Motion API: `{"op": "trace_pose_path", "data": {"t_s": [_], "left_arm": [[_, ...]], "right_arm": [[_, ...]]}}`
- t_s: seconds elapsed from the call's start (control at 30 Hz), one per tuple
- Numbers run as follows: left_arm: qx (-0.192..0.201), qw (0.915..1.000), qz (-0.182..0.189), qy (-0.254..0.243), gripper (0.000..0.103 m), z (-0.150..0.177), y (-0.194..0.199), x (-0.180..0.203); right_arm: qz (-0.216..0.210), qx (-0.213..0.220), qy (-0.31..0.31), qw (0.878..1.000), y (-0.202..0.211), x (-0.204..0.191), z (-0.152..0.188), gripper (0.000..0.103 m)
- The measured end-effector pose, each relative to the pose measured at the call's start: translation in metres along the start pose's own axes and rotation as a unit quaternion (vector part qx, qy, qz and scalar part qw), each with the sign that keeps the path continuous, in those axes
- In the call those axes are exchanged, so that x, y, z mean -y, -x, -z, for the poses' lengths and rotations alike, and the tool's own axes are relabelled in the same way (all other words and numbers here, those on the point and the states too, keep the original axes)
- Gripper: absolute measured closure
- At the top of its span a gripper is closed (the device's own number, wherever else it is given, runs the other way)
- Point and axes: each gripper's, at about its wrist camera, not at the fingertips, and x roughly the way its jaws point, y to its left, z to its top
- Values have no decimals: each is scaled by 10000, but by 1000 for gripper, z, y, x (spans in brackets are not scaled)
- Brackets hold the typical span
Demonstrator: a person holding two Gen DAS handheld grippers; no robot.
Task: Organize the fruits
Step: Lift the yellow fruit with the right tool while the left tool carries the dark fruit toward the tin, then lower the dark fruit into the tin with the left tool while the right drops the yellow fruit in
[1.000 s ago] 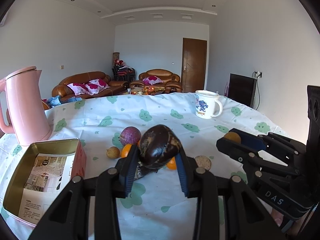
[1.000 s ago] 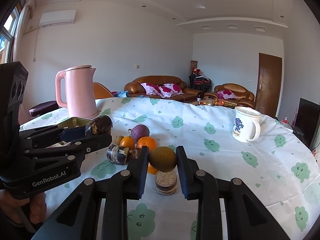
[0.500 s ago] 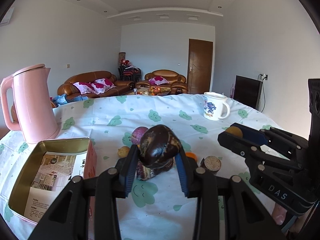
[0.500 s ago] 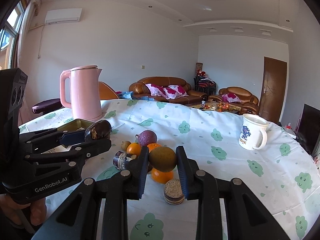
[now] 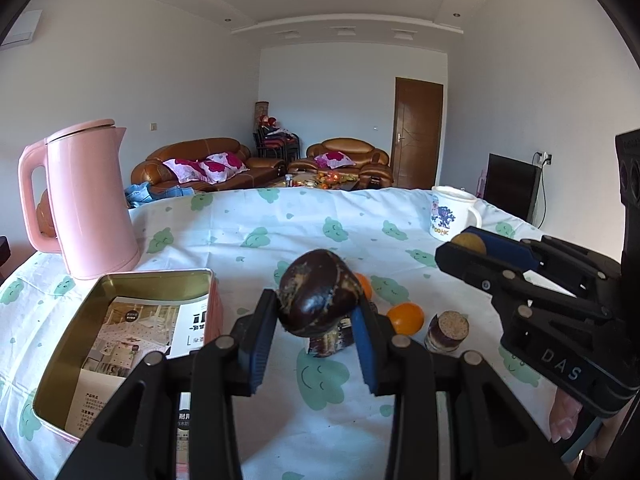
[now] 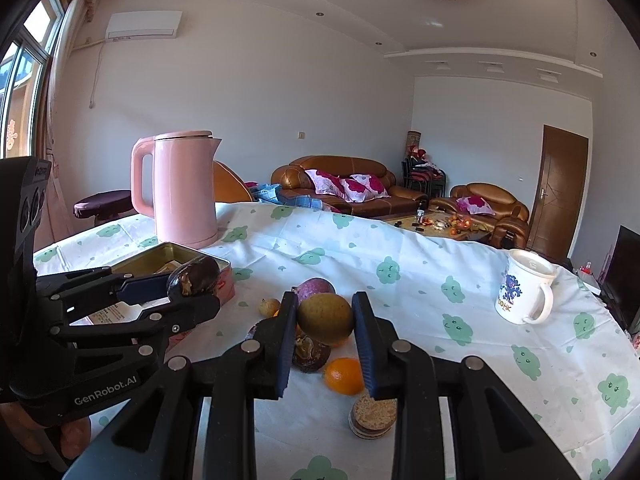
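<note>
Left gripper (image 5: pixel 316 332): your fingers are closed on a dark brown, blotchy fruit (image 5: pixel 318 298), held clear above the desk (image 5: pixel 280 224), just right of the open tin box (image 5: pixel 120 344).
Right gripper (image 6: pixel 325 344): fingers clamped on a round yellow-green fruit (image 6: pixel 326 323), held above the loose pile.
Still on the desk: a purple fruit (image 6: pixel 316 287), a small tan fruit (image 6: pixel 269 306), an orange (image 6: pixel 344 376), a dark brown fruit (image 6: pixel 310 354) under the held one, and a short cut stump (image 6: pixel 374 412) that may be sugar cane.
Likely step: carrying both fruits to the tin box, judging by where it sits; the task does not name a destination.
Doing it well: bring the left fruit over the tin first, lower it past the rim before you let go, and keep the two grippers apart so they do not knock. Round fruit may roll, so release low.
Tin contents: a printed leaflet (image 5: pixel 132 344) lies inside; no fruit shows in it.
Hard to make out: the object (image 5: pixel 330 338) under your left fruit is mostly hidden, and the pile is partly blocked by both grippers. The pink kettle (image 5: pixel 86 200) and mug (image 6: pixel 522 290) stand well clear.
</note>
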Motion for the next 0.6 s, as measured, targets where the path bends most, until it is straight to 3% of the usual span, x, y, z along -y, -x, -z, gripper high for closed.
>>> {"op": "trace_pose_path", "data": {"t_s": [0.6], "left_arm": [[-83, 9988, -403, 257, 65, 1, 1, -36]], "right_arm": [[-244, -69, 196, 9995, -29, -18, -16, 74]]}}
